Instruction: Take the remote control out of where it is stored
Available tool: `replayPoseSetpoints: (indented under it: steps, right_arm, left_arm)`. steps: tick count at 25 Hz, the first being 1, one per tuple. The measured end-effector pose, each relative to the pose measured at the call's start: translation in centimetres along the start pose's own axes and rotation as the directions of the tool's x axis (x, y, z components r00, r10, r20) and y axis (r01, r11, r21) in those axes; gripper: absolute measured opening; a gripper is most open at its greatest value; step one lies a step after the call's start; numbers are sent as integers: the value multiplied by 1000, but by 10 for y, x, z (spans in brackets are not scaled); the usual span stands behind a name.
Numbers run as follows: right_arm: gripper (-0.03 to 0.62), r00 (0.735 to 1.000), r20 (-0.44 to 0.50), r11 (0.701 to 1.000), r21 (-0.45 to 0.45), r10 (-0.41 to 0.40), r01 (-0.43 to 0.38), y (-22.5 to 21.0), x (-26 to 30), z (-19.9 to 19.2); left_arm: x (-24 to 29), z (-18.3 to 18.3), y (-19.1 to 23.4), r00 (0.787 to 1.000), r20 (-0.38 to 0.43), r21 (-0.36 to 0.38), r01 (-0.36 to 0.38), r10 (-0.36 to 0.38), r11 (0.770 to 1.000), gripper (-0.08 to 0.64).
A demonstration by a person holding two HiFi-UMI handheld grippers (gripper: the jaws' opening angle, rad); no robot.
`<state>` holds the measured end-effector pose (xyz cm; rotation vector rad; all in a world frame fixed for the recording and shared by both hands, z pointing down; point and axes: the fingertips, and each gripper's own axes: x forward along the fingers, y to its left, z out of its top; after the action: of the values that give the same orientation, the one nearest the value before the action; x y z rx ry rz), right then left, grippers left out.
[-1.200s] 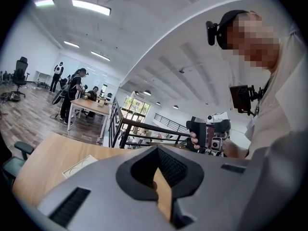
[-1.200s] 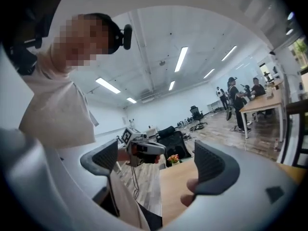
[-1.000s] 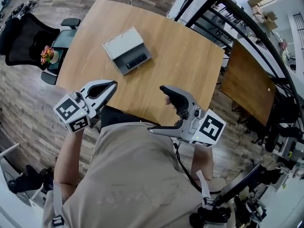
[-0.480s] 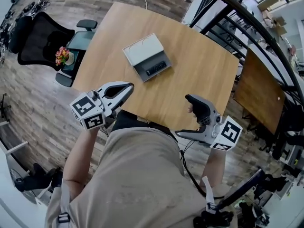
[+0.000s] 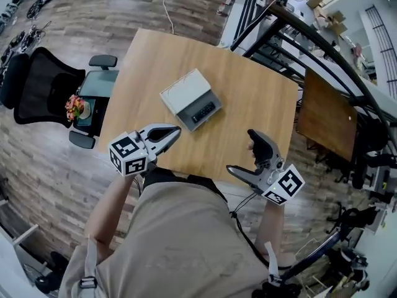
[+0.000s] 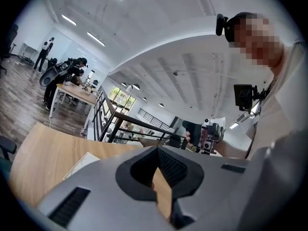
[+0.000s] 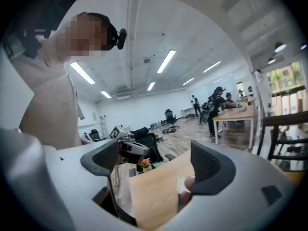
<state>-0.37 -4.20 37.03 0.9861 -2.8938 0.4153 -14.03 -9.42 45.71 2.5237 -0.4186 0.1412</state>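
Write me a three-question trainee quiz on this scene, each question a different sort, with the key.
1. True or false: the right gripper has its jaws apart with nothing between them.
2. Where does the remote control lie? A: on the office chair. B: inside the open grey box. C: on the floor.
3. Fill in the gap: the jaws of the left gripper are ____ and hold nothing.

Key: 1 true. 2 B. 3 shut.
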Motion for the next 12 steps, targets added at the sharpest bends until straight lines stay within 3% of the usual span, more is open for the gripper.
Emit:
replayPoseSetpoints:
  steps: [3, 6, 12]
  right_arm:
    - [476, 989, 14, 989, -2, -146, 146, -11, 17, -13]
    - [474, 973, -59, 974, -38, -225, 223, -30, 25, -39]
    - [444, 917, -315, 962, -199, -245, 189, -76, 44, -113]
  left_arm:
    - [-6, -12, 30, 999, -46, -13, -13, 13, 1000, 2]
    - [-1, -19, 62, 993, -95, -4, -77, 77, 997, 2]
    - [34, -15, 84, 974, -160, 55, -152, 159, 987, 9]
